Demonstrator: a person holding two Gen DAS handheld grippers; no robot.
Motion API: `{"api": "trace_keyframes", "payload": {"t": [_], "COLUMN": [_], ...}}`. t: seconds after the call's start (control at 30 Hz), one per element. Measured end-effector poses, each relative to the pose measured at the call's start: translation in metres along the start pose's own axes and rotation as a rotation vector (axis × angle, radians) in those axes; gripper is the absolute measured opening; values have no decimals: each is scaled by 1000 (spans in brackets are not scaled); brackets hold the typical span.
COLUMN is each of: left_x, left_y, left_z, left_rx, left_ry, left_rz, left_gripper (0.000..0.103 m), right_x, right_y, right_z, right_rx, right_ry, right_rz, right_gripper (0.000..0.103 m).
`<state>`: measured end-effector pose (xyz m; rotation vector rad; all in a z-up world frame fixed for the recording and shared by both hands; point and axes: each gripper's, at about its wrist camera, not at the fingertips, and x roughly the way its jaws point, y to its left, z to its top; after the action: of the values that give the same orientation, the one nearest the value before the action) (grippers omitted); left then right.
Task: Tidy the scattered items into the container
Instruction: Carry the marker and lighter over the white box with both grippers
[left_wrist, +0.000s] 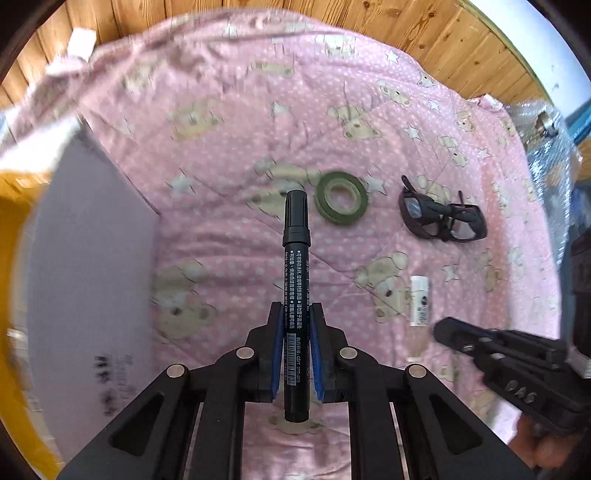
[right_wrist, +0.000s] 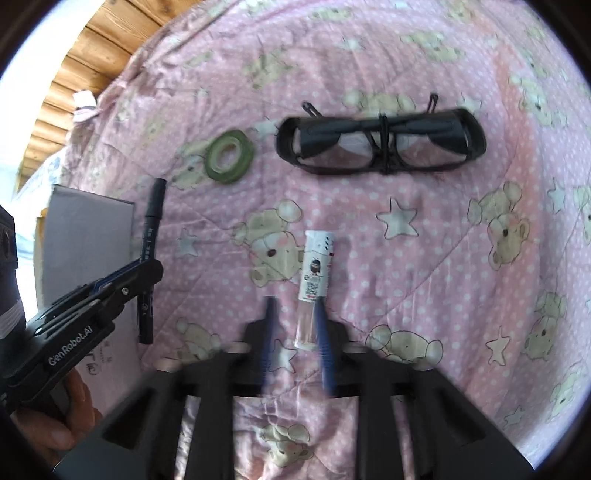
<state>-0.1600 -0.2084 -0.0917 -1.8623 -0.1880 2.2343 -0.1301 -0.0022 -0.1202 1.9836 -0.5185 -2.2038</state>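
My left gripper (left_wrist: 296, 314) is shut on a black marker (left_wrist: 295, 258), held lengthwise above the pink quilt. The grey-lilac cardboard box (left_wrist: 92, 258) lies close on its left. A green tape roll (left_wrist: 341, 197), dark glasses (left_wrist: 441, 216) and a small white tube (left_wrist: 420, 301) lie on the quilt. In the right wrist view, my right gripper (right_wrist: 295, 310) is open and blurred, its fingers on either side of the clear lower end of the tube (right_wrist: 316, 269). Beyond it are the glasses (right_wrist: 380, 142) and the tape roll (right_wrist: 229, 157). The marker (right_wrist: 151, 229) and the box (right_wrist: 85, 240) show at left.
The pink bear-print quilt (left_wrist: 229, 147) covers the whole work surface, with a wooden wall (left_wrist: 461, 44) behind. Bubble wrap (left_wrist: 546, 155) sits at the far right edge. A hand (right_wrist: 55, 424) holds the left gripper beside the box.
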Motion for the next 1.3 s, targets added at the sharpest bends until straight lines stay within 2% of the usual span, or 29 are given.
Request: {"api": "trace_keyframes", "payload": {"t": [0.07, 0.17, 0.23, 0.27, 0.3, 0.33, 0.37, 0.47, 0.6, 0.97, 1.3], "left_x": [14, 32, 39, 42, 43, 42, 41, 30, 6, -23, -65], "left_y": [3, 0, -4, -6, -9, -11, -14, -18, -16, -19, -13], "left_z": [4, 11, 11, 10, 10, 10, 9, 7, 1, 3, -19], "left_rx": [-33, -44, -25, -16, -3, 10, 24, 29, 3, -7, -24], "left_ry": [21, 39, 45, 43, 32, 25, 22, -6, -38, -75, -139], "left_rz": [-11, -24, -5, 6, 15, 21, 26, -17, -69, -62, -76], "left_gripper": [26, 26, 26, 26, 26, 26, 15, 14, 14, 14, 14], "right_x": [10, 24, 29, 29, 27, 25, 23, 8, -6, -22, -51], "right_y": [4, 9, 11, 11, 6, 0, -6, -21, -25, 7, 44], "right_z": [1, 1, 2, 2, 2, 3, 3, 3, 2, -5, -27], "right_rx": [-13, -53, -80, -94, -69, -41, -13, 47, 53, -2, -102], "right_ry": [13, 21, 3, 0, -7, -13, -19, -49, -56, -70, -97], "right_rz": [-1, -45, -55, -69, -50, -28, -7, 53, 77, 106, 102], "right_gripper": [36, 36, 35, 25, 20, 19, 19, 18, 18, 19, 19]}}
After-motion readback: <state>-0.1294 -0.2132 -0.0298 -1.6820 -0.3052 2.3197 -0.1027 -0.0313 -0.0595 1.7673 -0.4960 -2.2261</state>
